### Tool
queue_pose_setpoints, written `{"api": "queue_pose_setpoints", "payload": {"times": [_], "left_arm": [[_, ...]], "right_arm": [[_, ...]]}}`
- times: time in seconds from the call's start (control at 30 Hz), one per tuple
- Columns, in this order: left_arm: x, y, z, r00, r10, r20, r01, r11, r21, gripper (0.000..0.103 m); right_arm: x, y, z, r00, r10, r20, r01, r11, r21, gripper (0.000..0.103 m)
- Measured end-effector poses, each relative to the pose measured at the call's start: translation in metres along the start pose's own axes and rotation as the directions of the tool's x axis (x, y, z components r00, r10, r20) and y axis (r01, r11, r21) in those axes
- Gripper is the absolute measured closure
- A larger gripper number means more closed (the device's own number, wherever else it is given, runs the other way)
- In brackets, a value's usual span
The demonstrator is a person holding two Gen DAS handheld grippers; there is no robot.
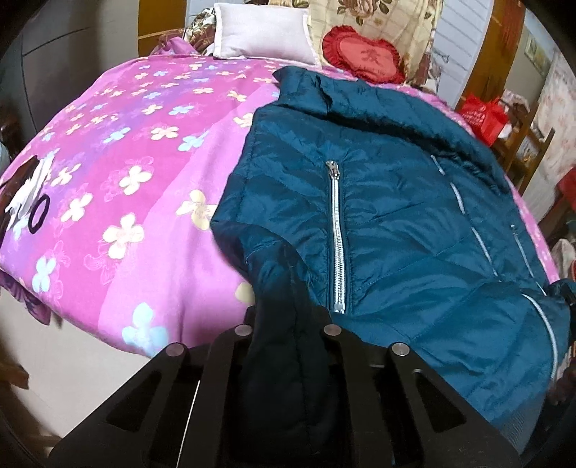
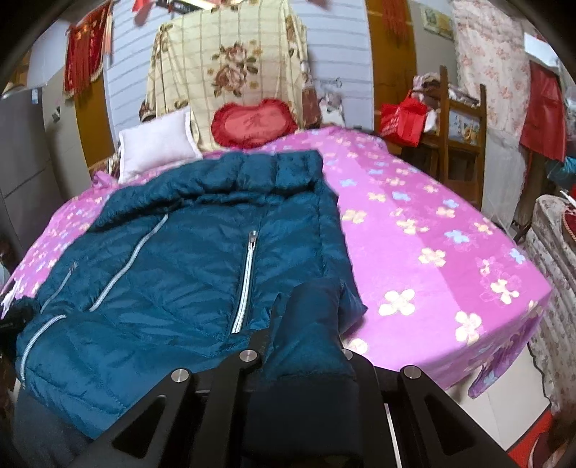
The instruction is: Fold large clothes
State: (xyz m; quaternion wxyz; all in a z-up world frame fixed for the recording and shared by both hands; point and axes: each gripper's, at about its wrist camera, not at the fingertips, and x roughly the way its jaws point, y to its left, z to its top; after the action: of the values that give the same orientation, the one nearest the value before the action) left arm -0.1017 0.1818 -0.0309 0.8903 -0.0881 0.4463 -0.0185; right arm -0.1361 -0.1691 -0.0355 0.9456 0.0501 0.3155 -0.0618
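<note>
A dark teal quilted jacket [image 1: 396, 216] with silver zips lies front up on a bed with a pink flowered cover [image 1: 126, 180]. My left gripper [image 1: 288, 316] is shut on a fold of the jacket at its near left hem, and the cloth bunches between the fingers. In the right wrist view the same jacket [image 2: 172, 259] spreads to the left. My right gripper [image 2: 306, 342] is shut on a fold of the jacket at its near right hem corner. The fingertips of both grippers are hidden by the cloth.
A white pillow [image 1: 262, 32] and a red heart-shaped cushion [image 1: 363, 54] lie at the head of the bed. A wooden chair [image 2: 457, 144] with a red bag [image 2: 403, 118] stands at the bed's right. Pale floor [image 1: 72, 370] shows below the bed's near edge.
</note>
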Motion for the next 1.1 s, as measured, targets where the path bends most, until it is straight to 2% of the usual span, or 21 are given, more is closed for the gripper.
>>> {"api": "queue_pose_setpoints", "payload": {"times": [0.17, 0.37, 0.53, 0.63, 0.7, 0.93, 1.1], "left_arm": [[-0.027, 0.015, 0.001, 0.997, -0.067, 0.050, 0.068, 0.997, -0.030, 0.097], [-0.062, 0.022, 0.006, 0.984, -0.121, 0.128, 0.125, 0.992, -0.030, 0.098], [-0.095, 0.032, 0.007, 0.962, -0.180, 0.206, 0.193, 0.980, -0.046, 0.098], [-0.120, 0.038, 0.008, 0.943, -0.203, 0.266, 0.223, 0.973, -0.050, 0.098], [-0.136, 0.039, 0.007, 0.932, -0.204, 0.299, 0.226, 0.973, -0.039, 0.098], [-0.179, 0.037, -0.006, 0.914, -0.213, 0.345, 0.234, 0.972, -0.020, 0.098], [-0.215, 0.031, -0.010, 0.879, -0.225, 0.420, 0.237, 0.971, 0.025, 0.098]], "right_arm": [[-0.026, -0.002, 0.003, 0.997, 0.003, 0.071, -0.002, 1.000, -0.016, 0.094], [-0.059, -0.008, -0.001, 0.990, 0.072, 0.121, -0.075, 0.997, 0.024, 0.096], [-0.085, -0.013, -0.004, 0.979, 0.118, 0.165, -0.128, 0.990, 0.057, 0.096], [-0.105, -0.011, -0.003, 0.971, 0.129, 0.202, -0.139, 0.989, 0.039, 0.096], [-0.121, -0.010, -0.004, 0.964, 0.134, 0.229, -0.143, 0.989, 0.024, 0.096], [-0.165, -0.009, -0.010, 0.944, 0.136, 0.300, -0.146, 0.989, 0.012, 0.096], [-0.196, -0.014, -0.009, 0.922, 0.141, 0.359, -0.159, 0.987, 0.019, 0.096]]}}
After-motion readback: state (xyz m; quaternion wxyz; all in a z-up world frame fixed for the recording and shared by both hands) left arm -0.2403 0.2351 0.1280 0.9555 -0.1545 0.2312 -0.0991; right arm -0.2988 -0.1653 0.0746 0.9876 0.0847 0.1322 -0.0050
